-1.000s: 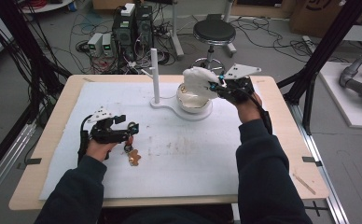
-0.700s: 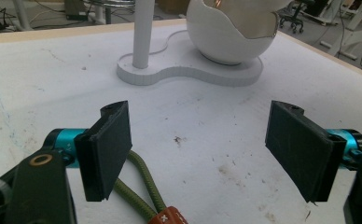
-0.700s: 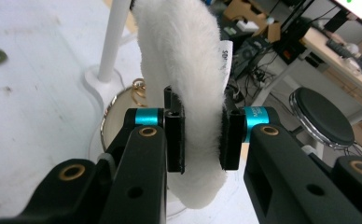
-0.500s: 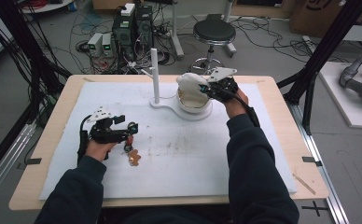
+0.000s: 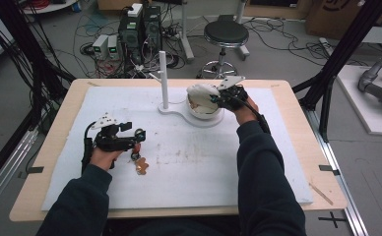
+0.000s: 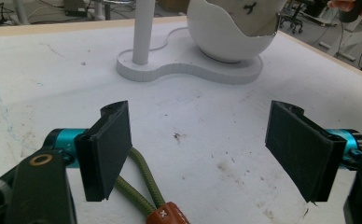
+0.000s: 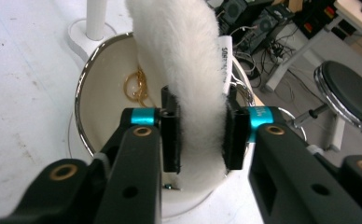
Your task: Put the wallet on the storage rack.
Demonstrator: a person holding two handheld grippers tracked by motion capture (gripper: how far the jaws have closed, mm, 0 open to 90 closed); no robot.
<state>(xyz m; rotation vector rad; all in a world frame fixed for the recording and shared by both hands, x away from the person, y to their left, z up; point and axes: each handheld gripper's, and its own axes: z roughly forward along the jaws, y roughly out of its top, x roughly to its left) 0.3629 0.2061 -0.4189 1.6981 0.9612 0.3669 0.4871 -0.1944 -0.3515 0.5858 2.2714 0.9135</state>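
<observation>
Over the last second our right arm has swung in from about 2 o'clock of the bowl toward its centre, so the right tongs [image 5: 217,97] now hang right over the white bowl [image 5: 205,111] instead of beside it. The counter [image 5: 287,147] and the left arm have not moved. We judge from this that the white furry piece [image 7: 179,56] is about to be lowered into the bowl, or has only just been lifted from it; the pictures alone do not settle which way it is travelling.

The right tongs are clamped narrow on that furry piece, which stands between the pads and rises out of the top of the right gripper view. The left tongs [image 6: 207,154] stand wide with nothing between them, resting low near the counter's 8 o'clock area, with an olive cord and brown tab [image 6: 156,205] lying just beside one pad.

Hard to read: the furry piece hides much of the bowl's inside, where we make out something thin and golden [image 7: 137,88] at 10 o'clock of the tongs but cannot name it. The upper end of the white post [image 5: 163,78] is cut off in both gripper views.
</observation>
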